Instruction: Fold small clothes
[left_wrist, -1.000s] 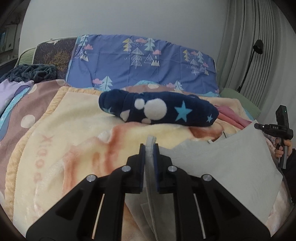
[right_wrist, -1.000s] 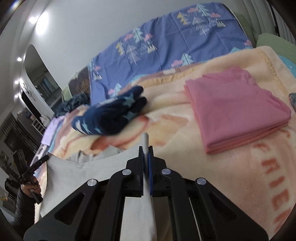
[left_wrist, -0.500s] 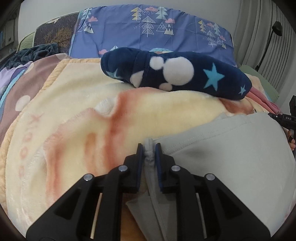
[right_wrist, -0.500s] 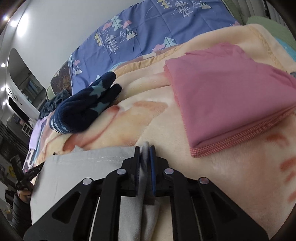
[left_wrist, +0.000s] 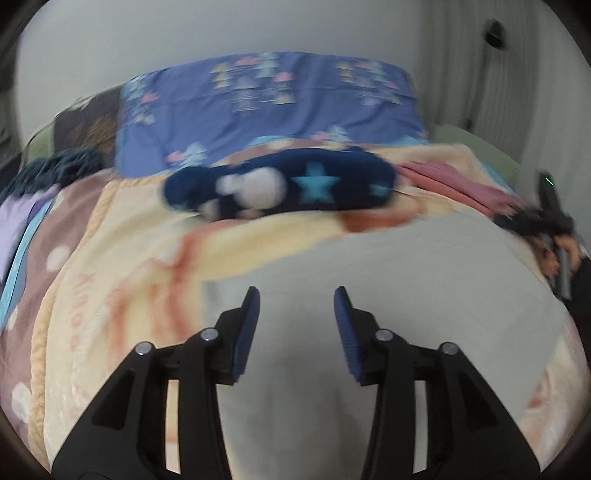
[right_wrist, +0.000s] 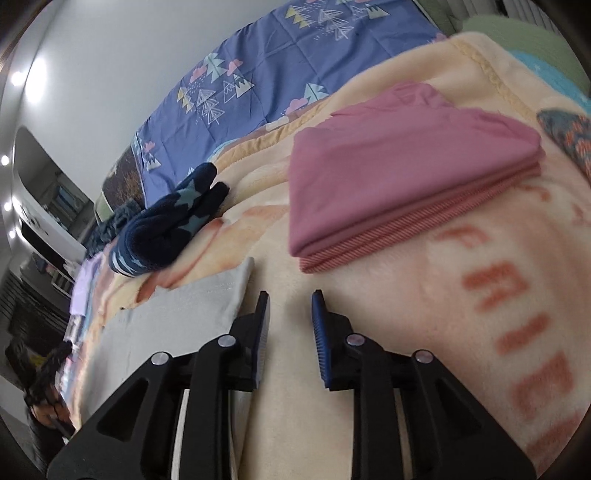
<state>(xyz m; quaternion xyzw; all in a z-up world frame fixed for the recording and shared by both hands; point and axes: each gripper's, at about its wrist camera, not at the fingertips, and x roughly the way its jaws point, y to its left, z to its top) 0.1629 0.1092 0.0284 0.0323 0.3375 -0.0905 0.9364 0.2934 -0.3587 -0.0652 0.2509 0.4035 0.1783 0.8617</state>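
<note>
A grey garment (left_wrist: 388, 280) lies flat on the cream blanket (left_wrist: 122, 280). My left gripper (left_wrist: 295, 299) is open and empty just above the garment's left part. In the right wrist view the same grey garment (right_wrist: 184, 314) lies left of my right gripper (right_wrist: 290, 301), which is open and empty over the bare blanket (right_wrist: 424, 295) beside the garment's right edge. The right gripper also shows at the far right of the left wrist view (left_wrist: 546, 218), blurred.
A folded pink garment (right_wrist: 399, 177) lies ahead and to the right of the right gripper. A navy star-patterned fleece piece (left_wrist: 280, 184) lies beyond the grey garment. A blue tree-print quilt (left_wrist: 266, 107) is at the head of the bed. Other clothes (left_wrist: 22, 206) lie at the left.
Both grippers were shut on the grey garment's edge and brought it down onto the blanket. Now both have opened, let go and pulled back a little.
</note>
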